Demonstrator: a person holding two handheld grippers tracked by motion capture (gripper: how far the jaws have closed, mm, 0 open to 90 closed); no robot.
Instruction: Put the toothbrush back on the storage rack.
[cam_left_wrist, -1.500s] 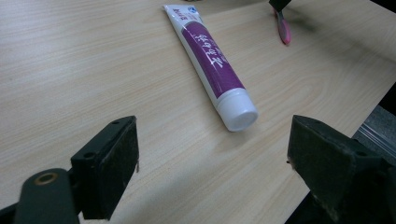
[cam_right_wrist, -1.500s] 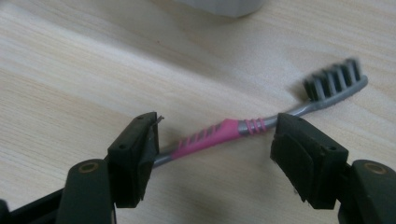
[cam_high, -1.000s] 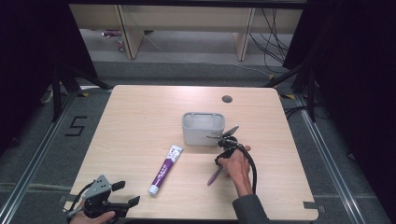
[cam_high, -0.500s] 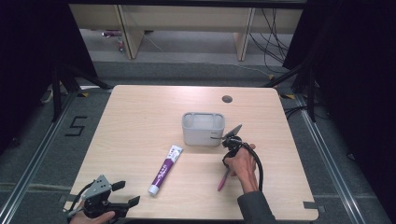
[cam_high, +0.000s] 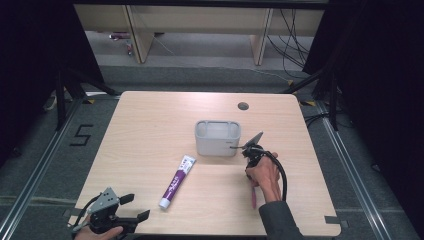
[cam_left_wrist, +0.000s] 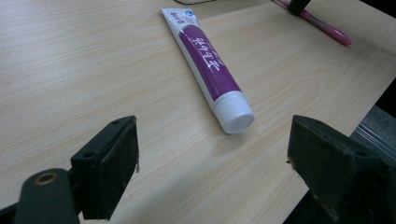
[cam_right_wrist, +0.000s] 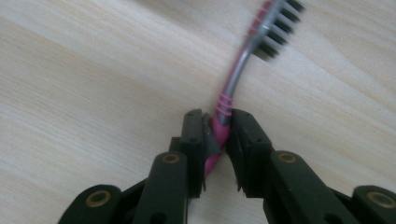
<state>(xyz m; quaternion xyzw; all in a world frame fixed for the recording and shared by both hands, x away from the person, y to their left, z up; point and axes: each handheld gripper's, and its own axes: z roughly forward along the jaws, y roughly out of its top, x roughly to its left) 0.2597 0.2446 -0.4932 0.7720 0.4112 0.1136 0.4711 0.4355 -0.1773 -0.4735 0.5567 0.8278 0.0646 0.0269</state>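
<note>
Toothbrush pinched at the neck

My right gripper (cam_right_wrist: 216, 135) has just been closing and now clamps the pink-and-grey plastic toothbrush (cam_right_wrist: 233, 79) lying on the pale wooden table (cam_high: 150, 130) — bristle head beyond the jaws, handle trailing towards me; my left gripper (cam_left_wrist: 212, 154) waits open, well apart

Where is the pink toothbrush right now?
The toothbrush lies on the table's right side, pinched by the right hand-held gripper, near the grey holder.
</note>
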